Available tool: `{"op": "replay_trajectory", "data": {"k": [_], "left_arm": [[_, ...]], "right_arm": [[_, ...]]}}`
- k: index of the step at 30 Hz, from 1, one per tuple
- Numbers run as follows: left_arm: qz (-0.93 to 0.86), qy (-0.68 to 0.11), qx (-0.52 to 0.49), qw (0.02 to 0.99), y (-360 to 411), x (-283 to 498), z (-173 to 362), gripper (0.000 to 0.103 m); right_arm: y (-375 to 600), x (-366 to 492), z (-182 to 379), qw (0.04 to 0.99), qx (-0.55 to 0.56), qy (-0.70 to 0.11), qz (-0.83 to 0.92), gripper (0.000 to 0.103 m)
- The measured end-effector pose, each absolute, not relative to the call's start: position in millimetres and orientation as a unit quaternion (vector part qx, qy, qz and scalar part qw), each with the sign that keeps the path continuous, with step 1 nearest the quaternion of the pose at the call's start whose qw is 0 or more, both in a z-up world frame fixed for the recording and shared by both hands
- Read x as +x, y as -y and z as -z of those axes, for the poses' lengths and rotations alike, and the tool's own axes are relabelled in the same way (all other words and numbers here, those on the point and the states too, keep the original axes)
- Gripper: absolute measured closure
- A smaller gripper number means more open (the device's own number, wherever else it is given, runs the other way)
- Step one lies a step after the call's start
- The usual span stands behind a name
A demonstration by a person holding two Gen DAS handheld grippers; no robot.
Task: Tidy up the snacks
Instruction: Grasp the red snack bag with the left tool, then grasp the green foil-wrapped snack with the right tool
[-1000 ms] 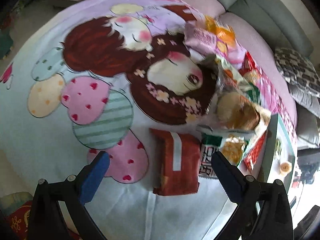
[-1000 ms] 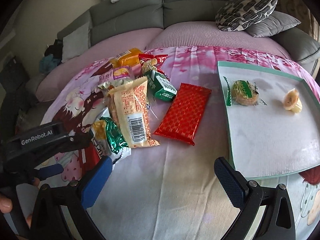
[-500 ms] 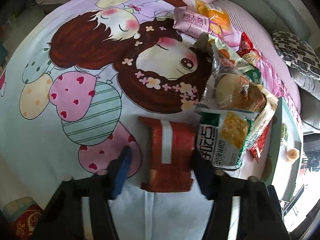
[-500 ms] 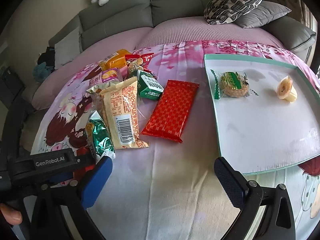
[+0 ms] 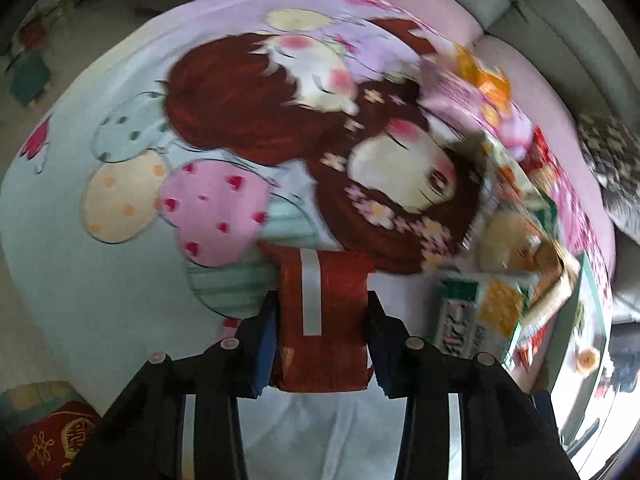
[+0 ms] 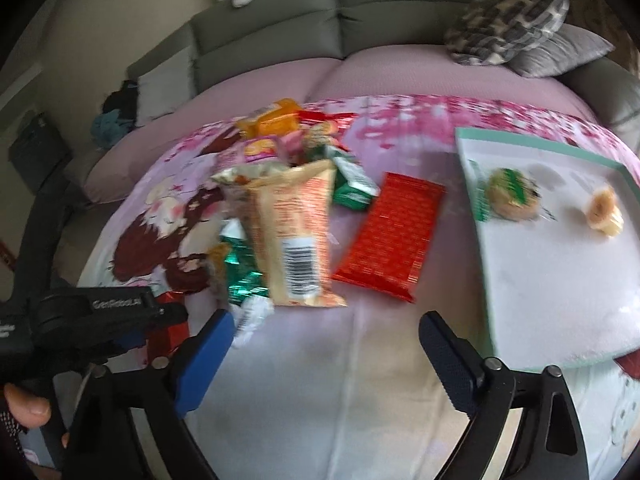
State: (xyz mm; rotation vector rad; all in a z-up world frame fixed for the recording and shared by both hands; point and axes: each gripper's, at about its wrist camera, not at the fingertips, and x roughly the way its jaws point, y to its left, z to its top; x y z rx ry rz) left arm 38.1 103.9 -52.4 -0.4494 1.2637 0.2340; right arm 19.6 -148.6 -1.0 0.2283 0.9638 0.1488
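My left gripper (image 5: 322, 338) is closing on a dark red snack packet (image 5: 320, 280) with a silver stripe, and its blue pads press on both long sides. The packet lies on the cartoon-print cloth (image 5: 160, 280). In the right wrist view that gripper shows at the far left, with a hand on it. My right gripper (image 6: 324, 336) hovers over bare cloth in front of the snack pile; its jaws are closing with nothing between them. The pile holds a beige barcode packet (image 6: 292, 232), a bright red packet (image 6: 390, 240) and a green box (image 6: 352, 184).
A white tray (image 6: 560, 300) with a teal rim lies at the right and holds a green-wrapped cookie (image 6: 512, 196) and a small yellow snack (image 6: 604, 210). A green-and-white packet (image 5: 480, 312) lies just right of the held one. A grey sofa (image 6: 360, 8) with cushions stands behind.
The left jaws have gone from wide open to gripping the dark red packet's sides. The right jaws have narrowed slightly, and the right view has shifted a little.
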Motion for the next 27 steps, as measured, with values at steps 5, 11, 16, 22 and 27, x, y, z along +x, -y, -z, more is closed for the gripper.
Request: {"op": "replay_trajectory", "data": {"k": [5, 11, 16, 22, 27], "left_arm": [[-0.122, -0.584, -0.214, 0.773, -118, 38, 51, 0.061], [-0.117, -0.589, -0.201, 0.774, -116, 41, 46, 0.061], [-0.113, -0.59, -0.202, 0.774, -106, 44, 47, 0.061], [-0.098, -0.593, -0.194, 0.775, -101, 49, 50, 0.061], [-0.09, -0.596, -0.186, 0.776, -90, 52, 53, 0.061]], "right_arm": [[131, 30, 8, 0.869, 0.115, -0.467, -0.116, 0.023], [118, 41, 20, 0.856, 0.117, -0.484, -0.142, 0.043], [112, 44, 22, 0.85, 0.124, -0.485, -0.165, 0.056], [104, 46, 23, 0.844, 0.121, -0.487, -0.189, 0.067], [102, 51, 28, 0.841, 0.12, -0.494, -0.185, 0.069]]}}
